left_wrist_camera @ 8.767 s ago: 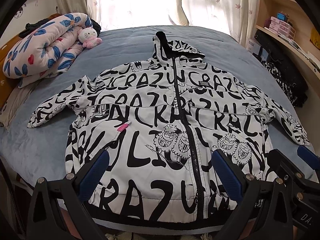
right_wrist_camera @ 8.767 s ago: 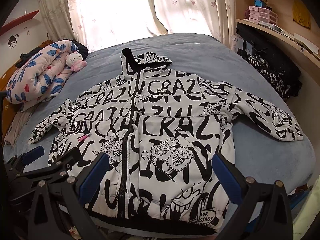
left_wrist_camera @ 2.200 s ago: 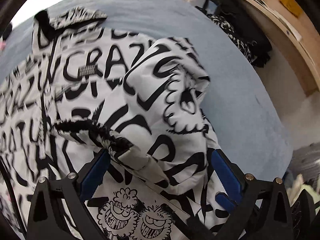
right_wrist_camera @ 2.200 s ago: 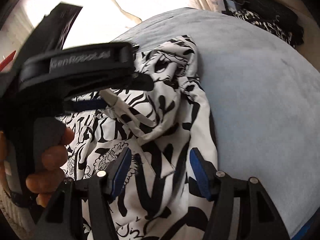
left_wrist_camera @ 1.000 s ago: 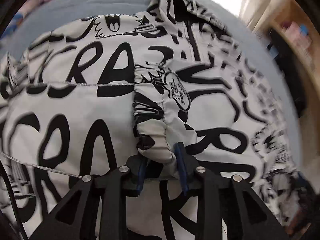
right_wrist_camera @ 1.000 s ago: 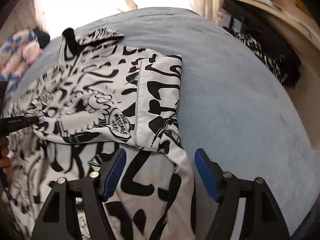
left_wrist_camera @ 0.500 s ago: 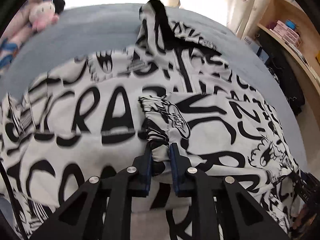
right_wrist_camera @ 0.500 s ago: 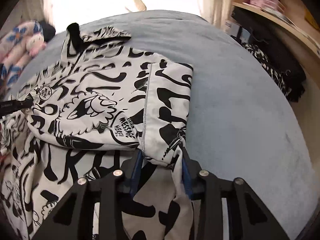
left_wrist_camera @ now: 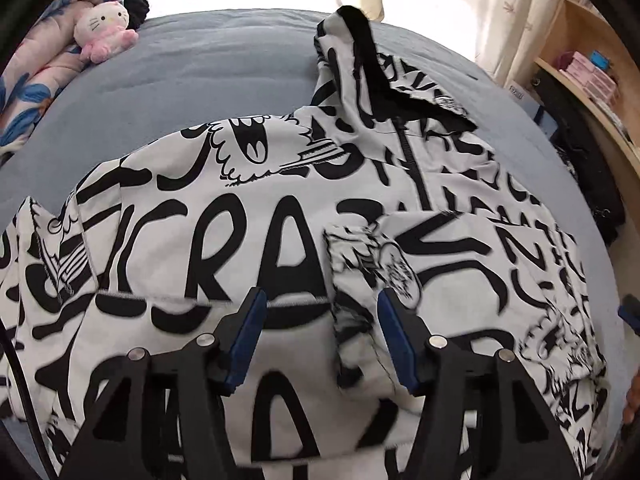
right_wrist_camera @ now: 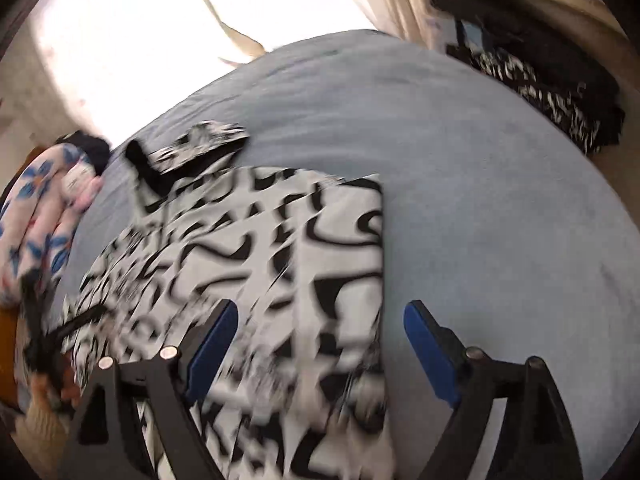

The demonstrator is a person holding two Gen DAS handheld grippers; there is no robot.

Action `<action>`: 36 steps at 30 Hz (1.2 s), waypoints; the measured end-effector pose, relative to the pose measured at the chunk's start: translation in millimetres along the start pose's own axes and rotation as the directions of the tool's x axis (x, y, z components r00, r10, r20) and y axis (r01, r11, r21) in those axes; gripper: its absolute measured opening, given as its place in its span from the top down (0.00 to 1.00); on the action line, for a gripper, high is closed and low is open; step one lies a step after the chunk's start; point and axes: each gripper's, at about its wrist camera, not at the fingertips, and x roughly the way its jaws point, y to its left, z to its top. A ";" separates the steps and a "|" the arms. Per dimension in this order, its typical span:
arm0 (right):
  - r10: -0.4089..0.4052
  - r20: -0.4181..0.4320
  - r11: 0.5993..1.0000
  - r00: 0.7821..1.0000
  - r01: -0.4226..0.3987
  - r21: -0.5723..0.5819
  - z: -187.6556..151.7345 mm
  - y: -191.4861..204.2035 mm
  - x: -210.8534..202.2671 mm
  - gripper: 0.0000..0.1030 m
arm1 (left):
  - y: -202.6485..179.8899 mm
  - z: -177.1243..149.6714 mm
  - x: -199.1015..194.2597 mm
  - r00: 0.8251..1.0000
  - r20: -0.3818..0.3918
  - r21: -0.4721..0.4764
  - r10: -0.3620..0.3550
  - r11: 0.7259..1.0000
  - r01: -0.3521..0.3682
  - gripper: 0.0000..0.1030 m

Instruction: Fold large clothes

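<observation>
A white hooded jacket with black lettering lies front-up on the blue bed, hood toward the window. Its right sleeve is folded across the chest, and the gathered cuff rests between the jaws of my left gripper. Those jaws are opening and the pads stand clear of the cloth. In the blurred right wrist view the jacket shows a straight folded side edge. My right gripper hovers above that edge, its jaws opening wide with nothing pressed between them.
A floral quilt and a pink plush cat lie at the bed's far left. Curtains hang behind the bed. A wooden shelf with boxes and dark clothes lines the right side. Bare blue bedding spreads right of the jacket.
Both grippers let go of the jacket: the left released the sleeve cuff, the right released the folded side edge. Both pulled back and opened; the right view swung and blurred.
</observation>
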 end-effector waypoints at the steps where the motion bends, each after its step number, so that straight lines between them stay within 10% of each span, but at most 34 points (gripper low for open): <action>1: -0.006 -0.013 1.000 1.000 0.006 0.022 12.0 -5.6 15.9 0.17 | -0.7 4.4 6.9 1.000 -0.021 -0.001 -0.008 1.000 0.008 0.45; 4: -0.034 -0.044 0.998 0.998 0.036 0.044 35.9 -12.0 48.4 0.17 | -6.9 11.7 23.1 0.999 -0.049 0.015 -0.016 1.000 0.017 0.45; 7: -0.056 -0.090 0.997 0.994 0.060 0.049 47.2 -13.6 77.3 0.22 | -17.6 15.9 38.1 0.997 -0.075 0.037 -0.026 0.999 0.029 0.80; 10: -0.081 -0.164 0.997 0.983 0.079 -0.021 49.3 -1.9 102.3 0.84 | -31.9 23.2 39.9 0.999 -0.029 0.073 0.021 0.997 -0.019 0.85; 13: -0.143 -0.038 0.988 0.989 0.141 -0.057 53.5 1.2 89.3 0.95 | -35.9 31.4 35.5 0.998 0.051 0.077 0.036 0.996 -0.040 0.90; 21: -0.268 -0.017 0.958 0.963 0.265 -0.107 50.1 9.0 74.5 0.89 | -31.1 21.3 50.3 0.998 0.004 0.049 0.064 0.997 -0.064 0.85; 24: -0.211 0.021 0.966 0.977 0.212 -0.148 43.3 31.6 41.7 0.89 | -35.1 18.7 24.2 0.991 0.030 0.077 0.128 0.989 -0.130 0.81; 28: -0.106 -0.020 0.968 0.994 0.098 -0.231 10.3 80.8 19.4 0.86 | -48.9 8.0 -24.3 0.978 0.156 0.069 0.141 0.986 -0.153 0.47; 36: 0.017 -0.211 0.958 0.977 -0.076 -0.276 -67.9 154.4 56.8 0.85 | -109.9 -23.7 -8.7 0.995 0.091 0.078 0.040 0.996 -0.047 0.46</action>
